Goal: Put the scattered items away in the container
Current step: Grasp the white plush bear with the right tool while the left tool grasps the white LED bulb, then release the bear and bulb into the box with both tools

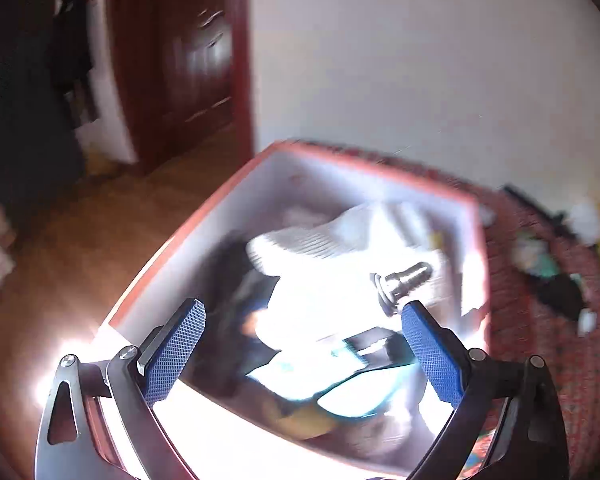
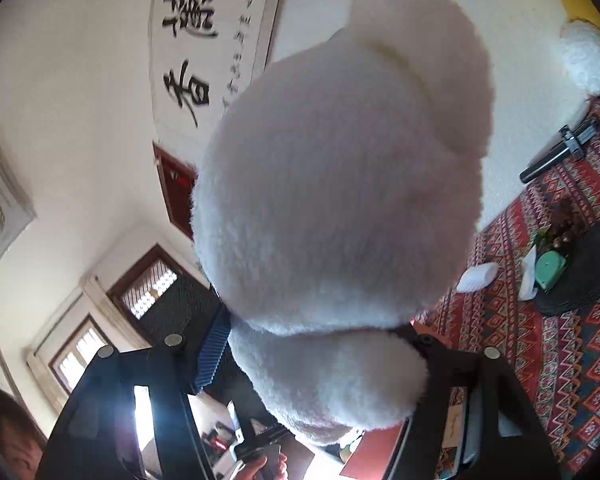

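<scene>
In the left wrist view, my left gripper [image 1: 302, 320] is open and empty, hovering over a red-rimmed box [image 1: 364, 168] with white inner walls. The box holds a white knitted cloth [image 1: 320, 240], a metal cylinder part [image 1: 404, 280], dark items and a teal-edged item [image 1: 352, 396]. In the right wrist view, my right gripper [image 2: 320, 336] is shut on a white plush toy [image 2: 340, 184], which fills the middle of the view and hides the right finger's pad. The toy is held up above the patterned red cloth [image 2: 540, 340].
On the patterned cloth lie a black handle tool [image 2: 556, 152], a white roll [image 2: 478, 276], a green tape measure [image 2: 552, 270], dark beads and a black mat [image 2: 592, 264]. Another white plush piece [image 2: 588, 56] sits by the wall. A wooden floor [image 1: 80, 260] and dark red door lie left of the box.
</scene>
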Motion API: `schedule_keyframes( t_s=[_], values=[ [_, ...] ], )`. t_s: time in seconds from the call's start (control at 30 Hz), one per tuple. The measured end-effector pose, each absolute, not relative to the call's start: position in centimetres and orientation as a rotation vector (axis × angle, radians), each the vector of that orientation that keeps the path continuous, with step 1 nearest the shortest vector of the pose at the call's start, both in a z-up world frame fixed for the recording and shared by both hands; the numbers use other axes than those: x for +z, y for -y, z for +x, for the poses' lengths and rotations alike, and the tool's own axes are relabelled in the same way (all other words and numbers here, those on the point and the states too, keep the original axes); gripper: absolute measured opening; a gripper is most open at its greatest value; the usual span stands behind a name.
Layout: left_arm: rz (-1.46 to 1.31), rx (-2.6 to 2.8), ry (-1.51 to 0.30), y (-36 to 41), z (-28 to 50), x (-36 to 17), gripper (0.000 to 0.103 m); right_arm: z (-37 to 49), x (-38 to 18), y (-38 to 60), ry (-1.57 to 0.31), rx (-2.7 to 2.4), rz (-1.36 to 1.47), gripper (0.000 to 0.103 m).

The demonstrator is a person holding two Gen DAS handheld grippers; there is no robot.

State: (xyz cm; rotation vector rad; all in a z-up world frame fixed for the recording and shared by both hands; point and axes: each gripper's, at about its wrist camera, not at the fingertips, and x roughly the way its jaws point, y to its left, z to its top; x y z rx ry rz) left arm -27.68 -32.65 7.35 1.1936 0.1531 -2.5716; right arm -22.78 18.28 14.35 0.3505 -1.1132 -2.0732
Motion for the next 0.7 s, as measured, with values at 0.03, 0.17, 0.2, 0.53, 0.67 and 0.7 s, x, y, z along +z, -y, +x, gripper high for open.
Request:
schedule_keyframes(
  t_s=[0.03, 0.17, 0.2, 0.53, 0.67, 0.7],
  values=[
    [1.189, -2.547, -0.155, 34.1, -27.3, 7.2, 0.099, -23.0, 14.4, -15.9, 1.061, -2.068, 0.393, 0.065],
    [1.089, -2.535, -0.257, 38.8, -24.8, 8.6, 0.1, -25.3, 14.3, -5.6, 0.906, -1.997, 0.522, 0.065],
    [1.07, -2.532, -0.276, 39.7, -24.4, 8.6, 0.101, -26.2, 14.4, -3.1, 0.9, -1.967, 0.548, 0.065],
    [0.973, -2.439, -0.489, 46.3, -20.7, 8.2, 0.102, -37.0, 2.9, 12.2, 1.043, -1.878, 1.279, 0.095],
    [0.955, -2.444, -0.5, 46.0, -20.5, 8.4, 0.102, -31.5, -0.7, 5.6, 1.014, -1.869, 1.169, 0.08],
    [0.959, -2.452, -0.493, 45.4, -20.6, 8.5, 0.102, -30.2, -1.0, 3.6, 1.015, -1.889, 1.165, 0.086]
  ],
)
